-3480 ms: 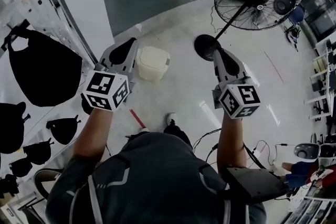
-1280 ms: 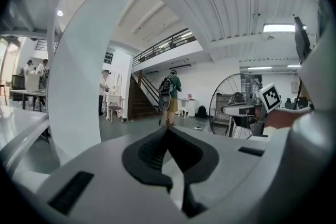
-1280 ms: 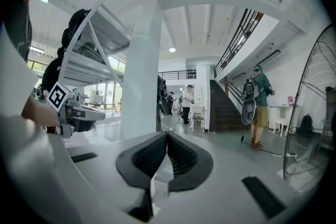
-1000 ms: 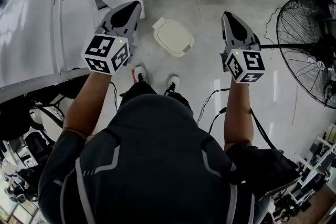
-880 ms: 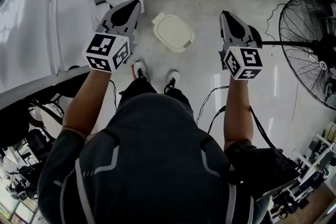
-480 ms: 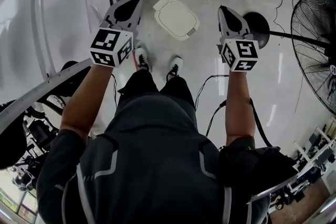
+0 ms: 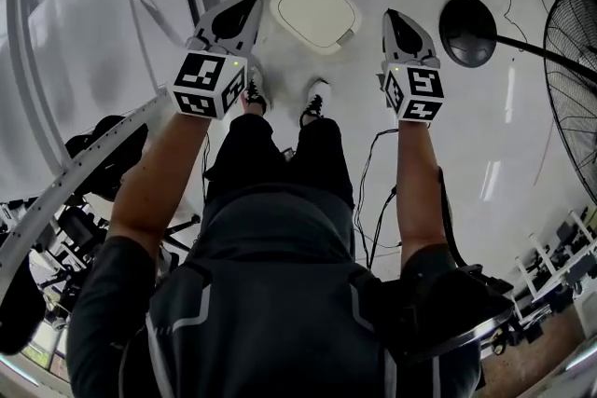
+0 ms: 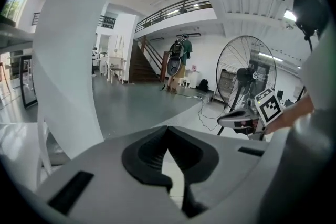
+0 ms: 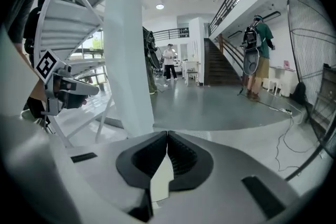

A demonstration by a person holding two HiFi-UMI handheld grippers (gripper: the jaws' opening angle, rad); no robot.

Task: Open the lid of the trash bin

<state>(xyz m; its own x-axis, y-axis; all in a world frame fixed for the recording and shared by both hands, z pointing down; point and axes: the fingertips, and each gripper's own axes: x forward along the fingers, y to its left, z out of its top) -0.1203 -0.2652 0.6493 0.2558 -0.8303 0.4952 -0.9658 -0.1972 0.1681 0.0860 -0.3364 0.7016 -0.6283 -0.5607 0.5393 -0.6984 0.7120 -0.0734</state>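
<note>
The trash bin (image 7: 313, 9) is a small cream box on the pale floor with its lid down, seen from above in the head view. It stands just ahead of the person's shoes, between the two grippers. My left gripper (image 7: 252, 3) hovers at the bin's left edge, with its jaws together and nothing in them. My right gripper (image 7: 391, 15) hangs a little to the bin's right, also shut and empty. In the left gripper view the jaws (image 8: 167, 129) meet at the tips, and in the right gripper view (image 9: 167, 135) they do the same. Neither gripper view shows the bin.
A fan's round black base (image 7: 467, 18) sits right of the bin, with its pole and cage (image 7: 576, 61) at the far right. A white staircase frame (image 7: 84, 61) fills the left. Cables (image 7: 373, 163) trail on the floor. People stand far off (image 9: 169, 60).
The person has walked up to the bin, which now lies close between the two grippers. The fan base has come into view at right. Both grippers stay shut.
</note>
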